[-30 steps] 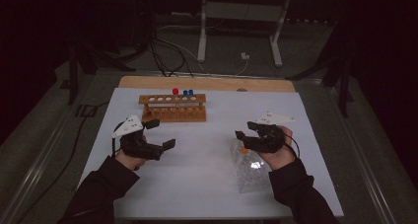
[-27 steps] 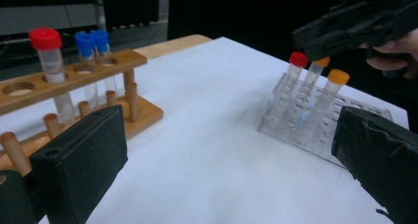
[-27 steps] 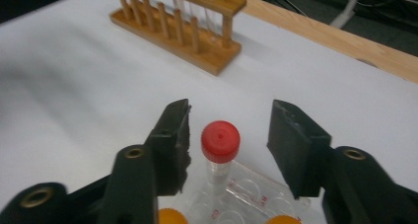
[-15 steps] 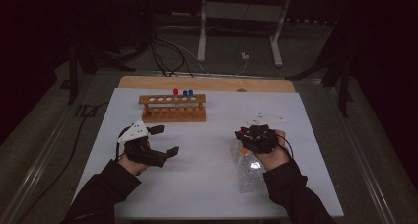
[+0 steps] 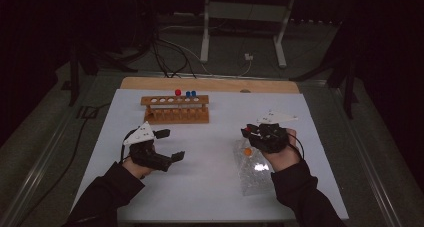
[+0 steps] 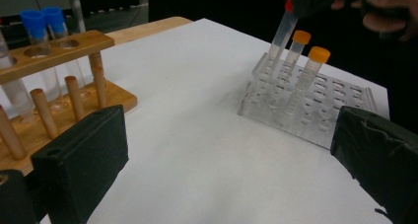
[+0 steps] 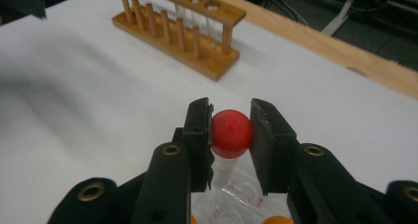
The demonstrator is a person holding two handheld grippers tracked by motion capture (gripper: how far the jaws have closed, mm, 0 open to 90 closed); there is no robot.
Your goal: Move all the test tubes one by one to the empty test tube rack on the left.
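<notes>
- Pinching the red-capped tube (image 7: 230,135) by its cap with the right gripper (image 7: 230,110), the jaws having just closed, with the cap between the pads and pressed on from both sides.
- Keeping the tube's lower end down in the clear rack (image 6: 315,110), at the near right of the tabletop (image 5: 215,187), leaning a little, just beside two orange-capped tubes (image 6: 305,71) seated in the same rack.
- Reading as the pick-up step: grip made, lift not yet begun.
- Calling next for a pull along the tube's own line until the bottom comes free of its hole, and only then a swing away.
- Watching for two risks in that pull: brushing the orange-capped tubes, and dragging the light clear rack up with the tube if the fit is snug.
- Holding the left gripper (image 5: 171,145) spread wide and empty above the left half of the tabletop, well apart from both racks.
- Leaving that gripper free, by this judgement, to press down on the clear rack should it start to rise.
- Looking farther back to the wooden rack (image 5: 175,109), probably the place to carry the tube to, with another red cap (image 5: 177,92) and two blue-capped tubes (image 5: 190,93) standing in it.
- Finding several of its holes open, so calling for a carry across the bare tabletop, a turn to upright over a free hole, and a slow lowering before letting go.
</notes>
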